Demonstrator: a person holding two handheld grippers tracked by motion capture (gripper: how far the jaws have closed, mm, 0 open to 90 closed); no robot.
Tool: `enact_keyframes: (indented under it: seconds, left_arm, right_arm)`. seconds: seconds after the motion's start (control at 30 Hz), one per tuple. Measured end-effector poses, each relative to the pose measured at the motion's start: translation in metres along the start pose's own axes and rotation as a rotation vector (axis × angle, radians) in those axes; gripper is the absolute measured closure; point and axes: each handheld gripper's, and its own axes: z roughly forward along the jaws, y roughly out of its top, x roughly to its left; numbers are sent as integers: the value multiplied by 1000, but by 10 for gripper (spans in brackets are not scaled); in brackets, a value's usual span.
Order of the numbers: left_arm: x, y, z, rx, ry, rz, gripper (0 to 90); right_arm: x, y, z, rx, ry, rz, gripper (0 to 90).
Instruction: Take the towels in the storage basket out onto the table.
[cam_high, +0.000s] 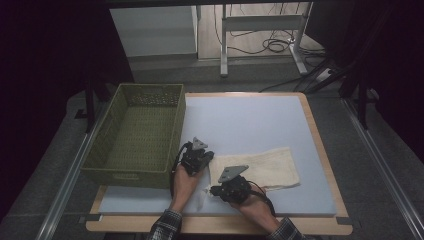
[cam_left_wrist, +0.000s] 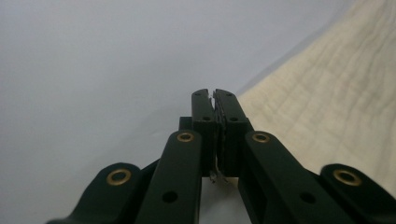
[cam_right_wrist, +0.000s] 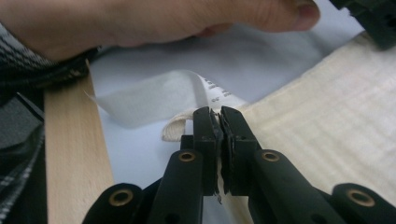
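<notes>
A cream, ribbed cloth (cam_high: 260, 167) lies flat on the worktop (cam_high: 250, 120), a white label (cam_right_wrist: 154, 95) at its corner. The left gripper (cam_left_wrist: 215, 100) and right gripper (cam_right_wrist: 219, 116) fingers each pinch its near edge.

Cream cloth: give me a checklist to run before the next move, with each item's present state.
1. Right gripper shut on the cream cloth at its labelled corner: ok.
2. Left gripper shut on the cloth's edge: jaws closed, cloth between them cannot tell.
3. Cloth lies flat on the blue mat: ok.
4. Green basket stands beside the mat with no contents visible: ok.
5. White label free of the jaws: ok.
</notes>
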Motion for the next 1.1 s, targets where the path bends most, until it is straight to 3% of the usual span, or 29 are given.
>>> enact_keyframes:
  seconds: [0.13, 0.27, 0.47, 0.57, 1.1]
  left_arm:
    - [-3, 5, -7, -24, 6, 20, 881]
    - [-8, 14, -9, -56, -1, 42, 880]
    - [-16, 24, -2, -68, -22, 73, 879]
    - [-26, 35, 6, -84, -53, 101, 878]
    - [-55, 68, 34, -70, -124, 175, 876]
  right_arm:
    - [1, 4, -4, -25, 7, -2, 855]
    - [-2, 0, -21, -63, -18, 0, 854]
    - [-12, -13, -42, -101, -45, 41, 854]
    - [-15, -18, -51, -113, -59, 50, 854]
    - [-38, -52, -101, -173, -152, 139, 852]
